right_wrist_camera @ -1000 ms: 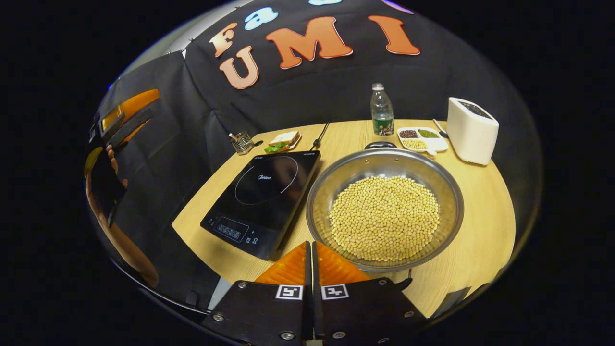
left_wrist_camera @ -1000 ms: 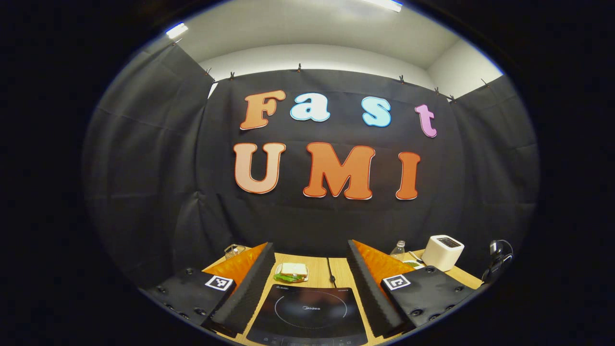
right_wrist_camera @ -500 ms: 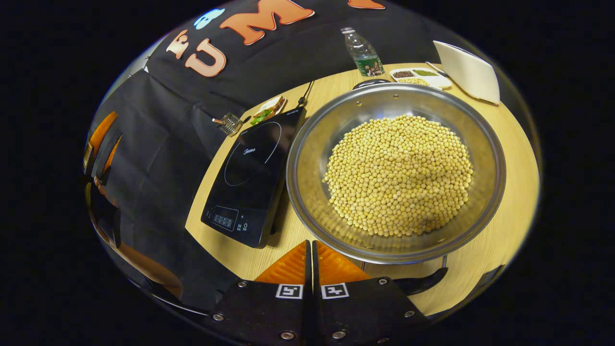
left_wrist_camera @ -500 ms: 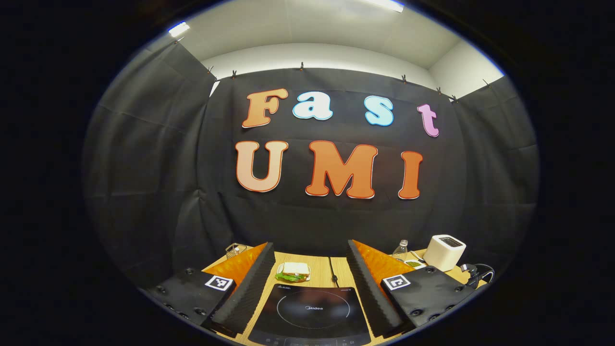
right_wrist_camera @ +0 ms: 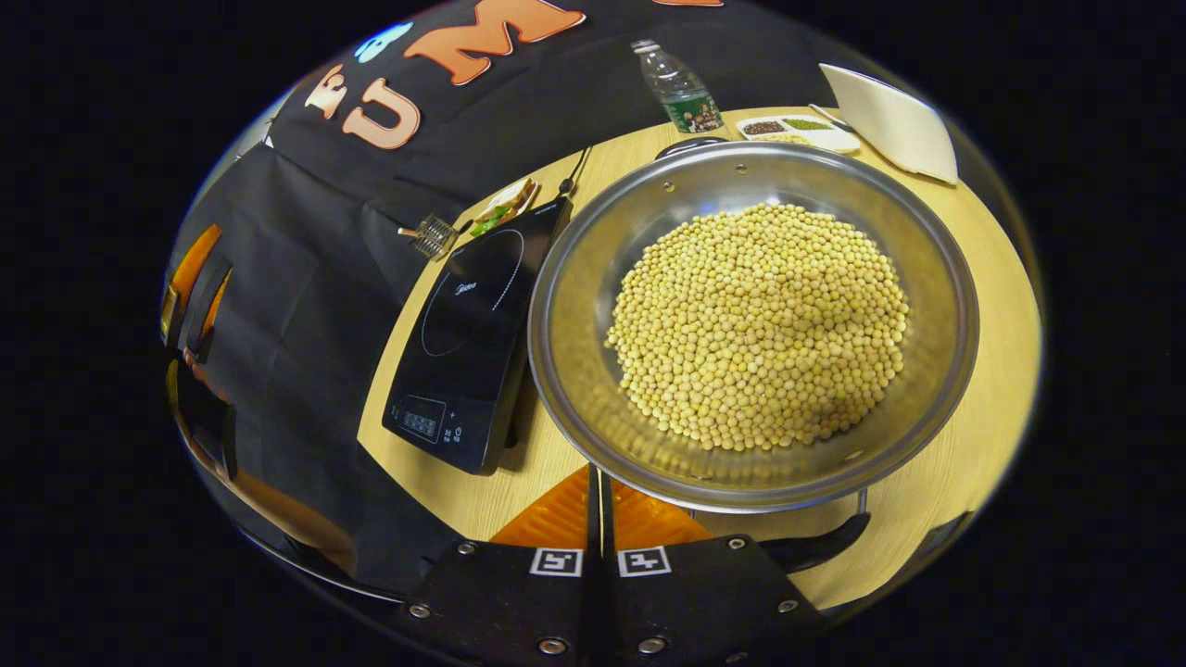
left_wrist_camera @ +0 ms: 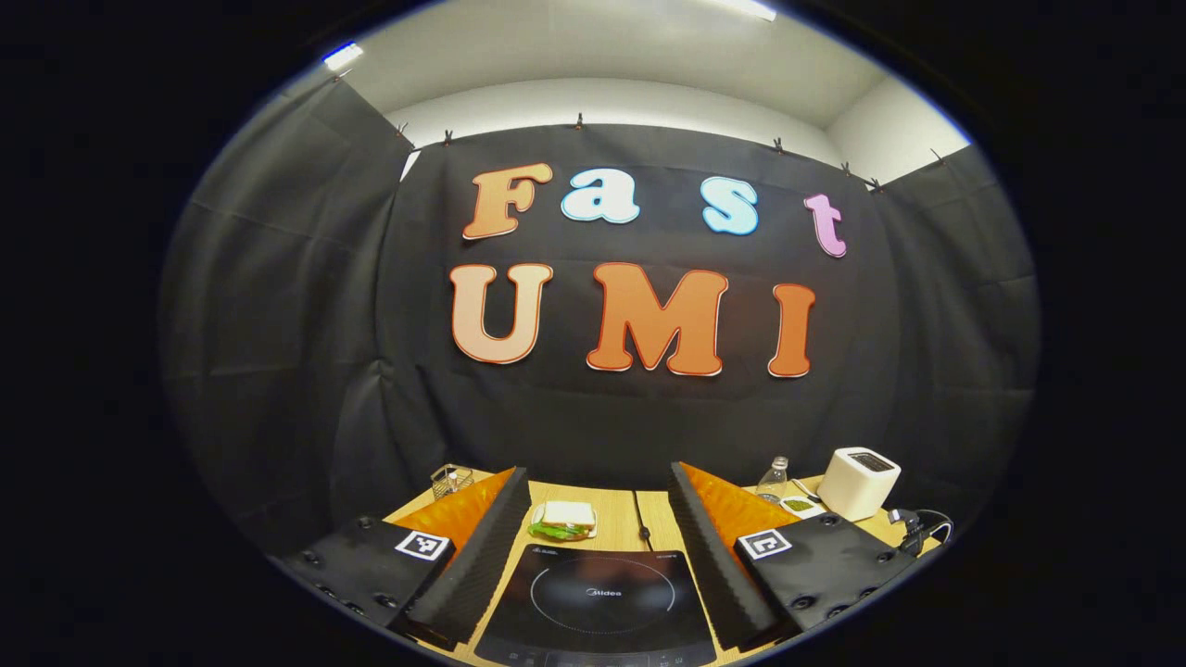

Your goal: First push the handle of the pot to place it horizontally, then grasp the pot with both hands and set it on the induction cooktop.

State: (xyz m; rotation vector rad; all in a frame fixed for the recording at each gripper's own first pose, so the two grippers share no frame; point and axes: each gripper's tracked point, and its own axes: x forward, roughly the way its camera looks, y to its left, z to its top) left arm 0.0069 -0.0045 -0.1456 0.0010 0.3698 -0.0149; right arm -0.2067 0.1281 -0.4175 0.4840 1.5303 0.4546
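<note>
So the pot [right_wrist_camera: 752,324], full of yellow beans [right_wrist_camera: 758,324], sits on the table [right_wrist_camera: 982,435] just beside the cooktop [right_wrist_camera: 468,343], which lies at its 9 o'clock. Right gripper [right_wrist_camera: 600,482] is pinched closed with nothing in it, at the pot's 6 o'clock rim. Left gripper [left_wrist_camera: 598,547] hangs wide apart, cooktop [left_wrist_camera: 598,602] between its fingers.

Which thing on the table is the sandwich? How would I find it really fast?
Start at the black induction cooktop on the wooden table, left of the big pot of beans. Just past the cooktop's far edge, near the black cloth wall, sits the sandwich on a small plate. It is the only thing with white bread and green leaves poking out.
</note>
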